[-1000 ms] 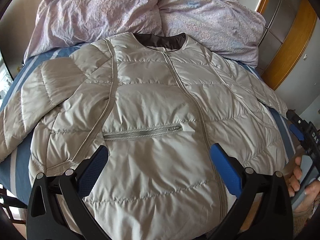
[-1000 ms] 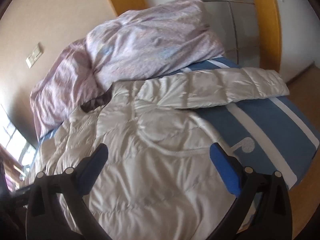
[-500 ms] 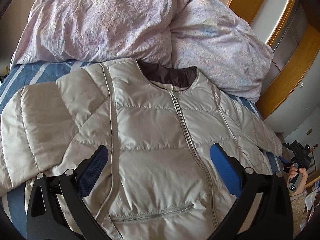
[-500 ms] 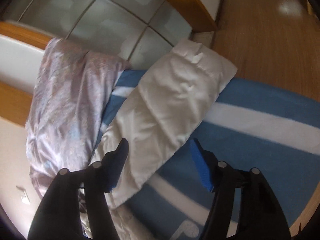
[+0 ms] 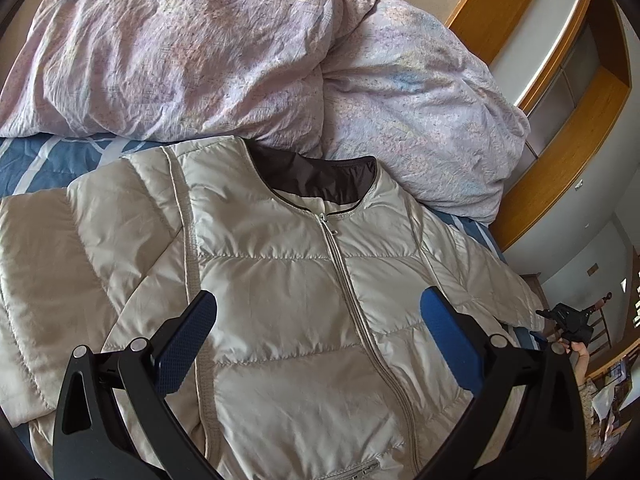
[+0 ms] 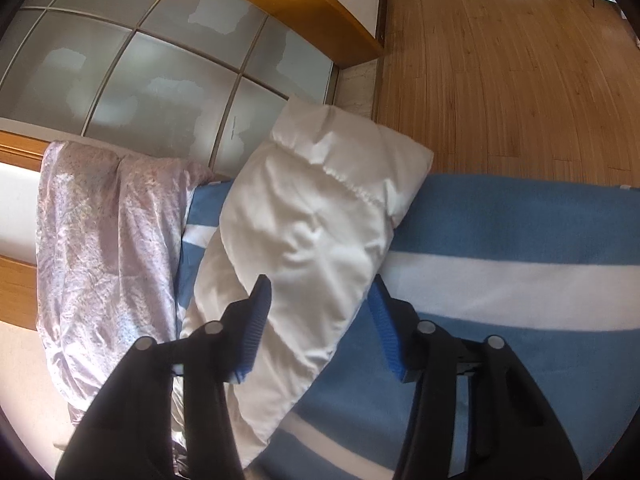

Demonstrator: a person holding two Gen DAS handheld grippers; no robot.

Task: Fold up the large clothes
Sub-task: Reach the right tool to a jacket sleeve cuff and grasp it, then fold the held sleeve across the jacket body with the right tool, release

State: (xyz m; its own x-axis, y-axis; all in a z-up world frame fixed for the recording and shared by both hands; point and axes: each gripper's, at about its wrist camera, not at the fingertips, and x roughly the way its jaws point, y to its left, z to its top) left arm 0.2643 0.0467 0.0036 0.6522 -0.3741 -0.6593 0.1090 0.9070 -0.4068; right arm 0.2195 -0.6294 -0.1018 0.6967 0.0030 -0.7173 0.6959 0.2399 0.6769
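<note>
A pale beige quilted puffer jacket [image 5: 288, 280] lies face up and zipped on the bed, dark collar lining toward the pillows, sleeves spread to both sides. My left gripper [image 5: 318, 344] is open and empty, hovering above the jacket's chest. In the right wrist view the jacket's right sleeve [image 6: 316, 232] lies stretched across the blue-and-white striped blanket [image 6: 520, 272], cuff near the bed's edge. My right gripper [image 6: 320, 328] is open, its fingers straddling the sleeve just above it; no fabric is held. The right gripper also shows small at the far right of the left wrist view [image 5: 568, 322].
A crumpled lilac duvet [image 5: 240, 52] is piled at the head of the bed, also in the right wrist view [image 6: 108, 248]. Beyond the bed's edge are a wooden floor [image 6: 500, 60] and a wardrobe with frosted panels and wooden frame [image 6: 152, 60].
My left gripper has moved up the jacket from hem toward chest and collar. My right gripper has swung from over the jacket body out to the right sleeve and come closer to it.
</note>
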